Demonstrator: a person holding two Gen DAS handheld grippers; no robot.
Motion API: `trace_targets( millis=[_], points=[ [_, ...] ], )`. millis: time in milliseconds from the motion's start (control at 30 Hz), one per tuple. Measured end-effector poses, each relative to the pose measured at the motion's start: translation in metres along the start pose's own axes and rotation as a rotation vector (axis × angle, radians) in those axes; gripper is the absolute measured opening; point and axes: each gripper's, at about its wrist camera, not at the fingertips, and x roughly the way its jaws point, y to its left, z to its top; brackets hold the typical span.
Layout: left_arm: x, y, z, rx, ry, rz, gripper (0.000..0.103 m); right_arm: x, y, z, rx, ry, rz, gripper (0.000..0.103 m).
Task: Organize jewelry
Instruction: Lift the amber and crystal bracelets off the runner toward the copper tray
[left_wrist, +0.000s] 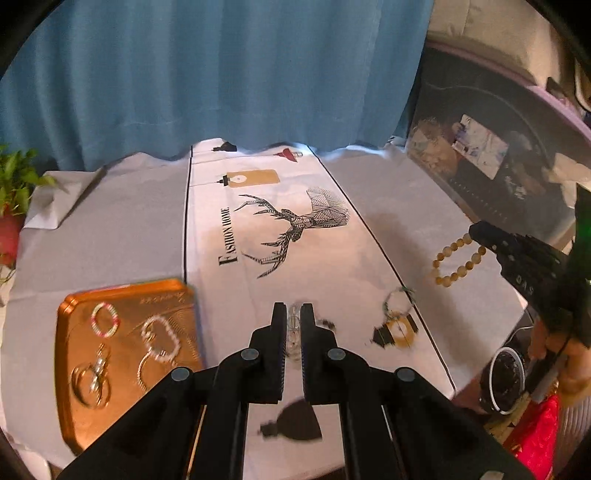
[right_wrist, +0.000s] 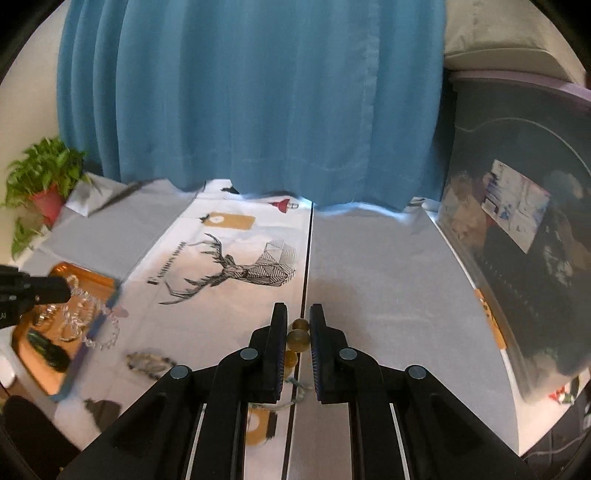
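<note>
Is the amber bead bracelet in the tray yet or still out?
Out. The amber bead bracelet hangs from the right gripper, far from the tray.

**Readable lettering on the cloth and one gripper**

"FASHION HOME" is running in black capitals along the white tablecloth (left_wrist: 325, 236), ahead of the left gripper (left_wrist: 293, 317) and just left of the printed deer (left_wrist: 295, 229) (the line is lying sideways, reading away from the tongs). The same words are showing ahead-left of the right gripper (right_wrist: 298, 321), too blurred to read there. Pale letters, seemingly "DAS", are sitting on the right gripper's black body at far right of the left view. Gold tin (left_wrist: 122, 354) embossing is staying illegible.
</note>
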Motion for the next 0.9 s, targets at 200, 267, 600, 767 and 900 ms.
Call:
trace_targets(
  millis=[200,267,600,767,900],
  points=[
    [-0.043,0.002,-0.031,-0.015,-0.019,0.003,0.005,-0.036,0.003,-0.005,-0.017,0.003,-0.022,0.013],
    [-0.057,0.003,-0.043,-0.020,-0.021,0.000,0.005,-0.049,0.008,-0.013,-0.026,0.008,-0.023,0.013],
    [-0.130,0.002,-0.118,-0.021,-0.049,0.004,0.005,-0.125,0.068,-0.079,-0.057,0.030,0.067,0.013],
    [-0.162,0.001,-0.155,-0.033,-0.072,0.012,0.005,-0.167,0.103,-0.108,-0.063,0.009,0.137,0.013],
    [-0.180,0.002,-0.182,-0.057,-0.076,0.012,0.005,-0.196,0.130,-0.127,-0.086,0.002,0.191,0.013]
  ],
)
